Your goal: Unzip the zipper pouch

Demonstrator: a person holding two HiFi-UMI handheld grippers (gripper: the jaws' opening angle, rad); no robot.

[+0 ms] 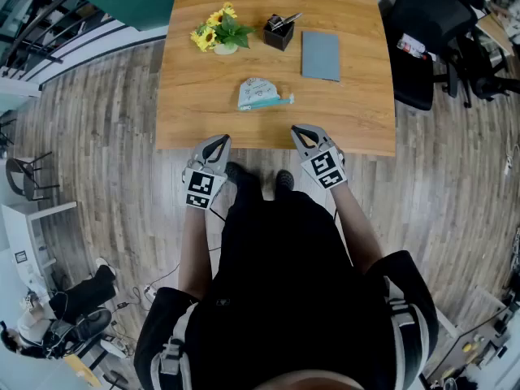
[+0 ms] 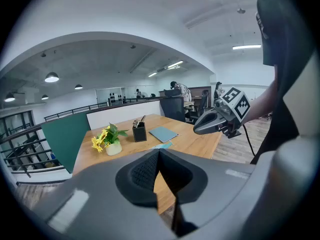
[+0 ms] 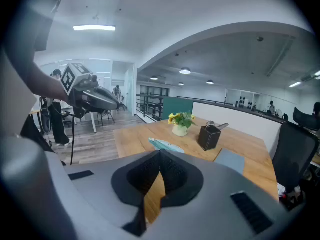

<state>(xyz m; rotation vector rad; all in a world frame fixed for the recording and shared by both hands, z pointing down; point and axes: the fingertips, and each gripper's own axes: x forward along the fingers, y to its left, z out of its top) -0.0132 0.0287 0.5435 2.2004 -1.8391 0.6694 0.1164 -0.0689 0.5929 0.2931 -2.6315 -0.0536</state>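
A pale teal zipper pouch (image 1: pixel 262 93) lies near the middle of the wooden table (image 1: pixel 187 112), also seen as the pouch (image 3: pixel 167 145) in the right gripper view and as a sliver of the pouch (image 2: pixel 164 145) in the left gripper view. My left gripper (image 1: pixel 219 141) is at the table's near edge, left of the pouch, shut and empty. My right gripper (image 1: pixel 298 130) is level with it to the right, also shut and empty. Both stand well short of the pouch. Each gripper view shows the other gripper: right gripper (image 2: pixel 196 130), left gripper (image 3: pixel 122 105).
Behind the pouch stand a small pot of yellow flowers (image 1: pixel 218 32), a black pen holder (image 1: pixel 279 32) and a grey-blue notebook (image 1: pixel 320 54). A black office chair (image 1: pixel 426 35) is at the table's right. Wooden floor surrounds the table.
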